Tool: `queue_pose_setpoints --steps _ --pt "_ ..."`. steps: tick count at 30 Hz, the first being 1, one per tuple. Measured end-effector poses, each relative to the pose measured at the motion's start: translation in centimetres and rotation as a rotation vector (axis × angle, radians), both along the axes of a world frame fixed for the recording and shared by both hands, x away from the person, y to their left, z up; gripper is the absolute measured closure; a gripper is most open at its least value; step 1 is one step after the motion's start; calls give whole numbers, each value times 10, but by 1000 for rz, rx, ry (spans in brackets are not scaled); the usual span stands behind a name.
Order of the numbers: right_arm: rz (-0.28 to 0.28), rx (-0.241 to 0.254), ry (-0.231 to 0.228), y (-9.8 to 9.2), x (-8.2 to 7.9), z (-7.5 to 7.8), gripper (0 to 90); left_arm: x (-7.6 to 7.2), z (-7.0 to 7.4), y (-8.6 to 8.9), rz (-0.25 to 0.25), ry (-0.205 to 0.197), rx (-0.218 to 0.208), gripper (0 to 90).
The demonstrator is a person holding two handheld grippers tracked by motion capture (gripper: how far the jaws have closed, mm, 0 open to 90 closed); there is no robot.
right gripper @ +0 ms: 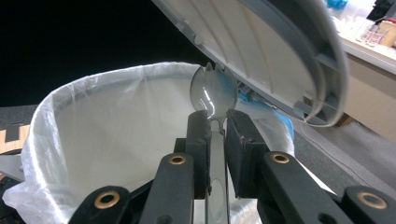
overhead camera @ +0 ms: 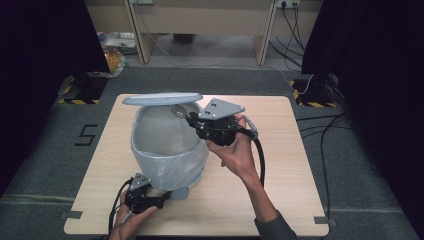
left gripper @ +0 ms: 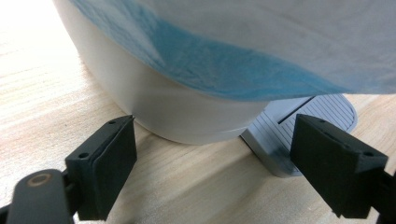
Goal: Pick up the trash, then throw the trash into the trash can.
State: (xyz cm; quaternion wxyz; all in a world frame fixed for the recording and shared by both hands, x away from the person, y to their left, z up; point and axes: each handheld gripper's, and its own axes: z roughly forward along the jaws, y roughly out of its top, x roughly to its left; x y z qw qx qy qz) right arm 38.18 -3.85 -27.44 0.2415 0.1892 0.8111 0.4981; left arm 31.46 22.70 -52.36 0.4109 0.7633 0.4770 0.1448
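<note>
A white pedal bin (overhead camera: 172,162) lined with a thin white bag (right gripper: 93,130) stands on the wooden table (overhead camera: 280,150), its grey lid (overhead camera: 162,98) raised. My right gripper (overhead camera: 191,118) is at the bin's far right rim, under the lid (right gripper: 280,56), shut on the handle of a clear plastic spork (right gripper: 212,91). The spork's head (overhead camera: 177,111) pokes out over the bin's mouth. My left gripper (overhead camera: 167,198) is low at the bin's base (left gripper: 187,116), open. One of its jaws lies over the ribbed grey pedal (left gripper: 303,116); whether it presses on it I cannot tell.
The table's front edge (overhead camera: 200,232) is just under the person's left hand. Black cables (overhead camera: 320,135) run over the grey floor to the right. A taped "5" (overhead camera: 86,135) marks the floor at left. A desk (overhead camera: 200,25) stands at the back.
</note>
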Motion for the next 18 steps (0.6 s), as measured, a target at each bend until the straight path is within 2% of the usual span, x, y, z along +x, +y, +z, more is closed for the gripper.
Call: queue_pose_setpoints --steps 9,18 --pt "9 1 -2 5 1 -1 796 0 0 0 0 0 -1 141" --pt "25 -5 4 17 5 -6 796 0 0 0 0 0 -1 141"
